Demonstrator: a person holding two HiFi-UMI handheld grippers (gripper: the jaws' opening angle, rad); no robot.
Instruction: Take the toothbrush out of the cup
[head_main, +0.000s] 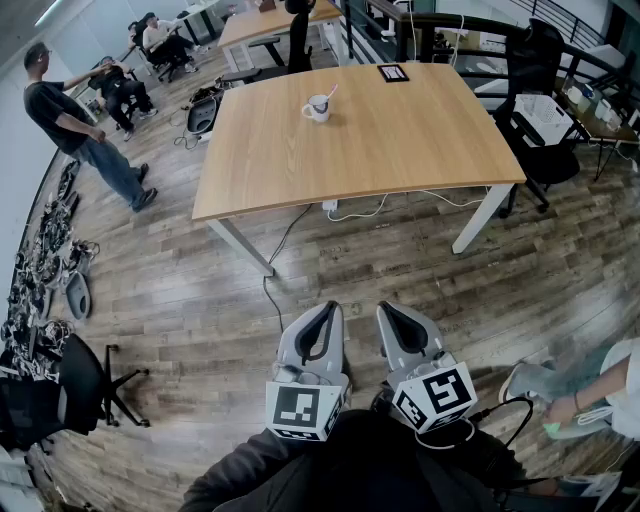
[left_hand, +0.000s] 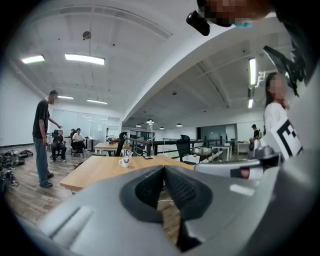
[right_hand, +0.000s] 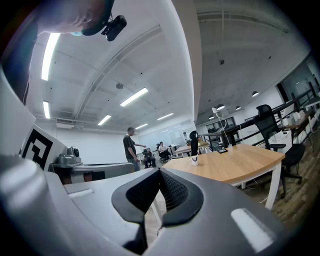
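A white cup (head_main: 317, 108) stands on the far half of a wooden table (head_main: 400, 150), with a pink toothbrush (head_main: 330, 94) leaning out of it to the right. Both grippers are held low and close to my body, well short of the table. My left gripper (head_main: 330, 308) and my right gripper (head_main: 386, 310) point forward side by side, jaws closed tip to tip with nothing between them. The left gripper view shows the cup (left_hand: 123, 162) small and distant beyond the shut left gripper (left_hand: 164, 168). In the right gripper view the cup (right_hand: 193, 160) also sits far past the shut right gripper (right_hand: 159, 170).
A black flat device (head_main: 393, 72) lies at the table's far edge. Cables (head_main: 350, 212) trail under the table. A person (head_main: 80, 128) stands at left, others sit behind. Black chairs stand at right (head_main: 535, 120) and lower left (head_main: 80, 390). Someone's shoe (head_main: 530, 380) is at right.
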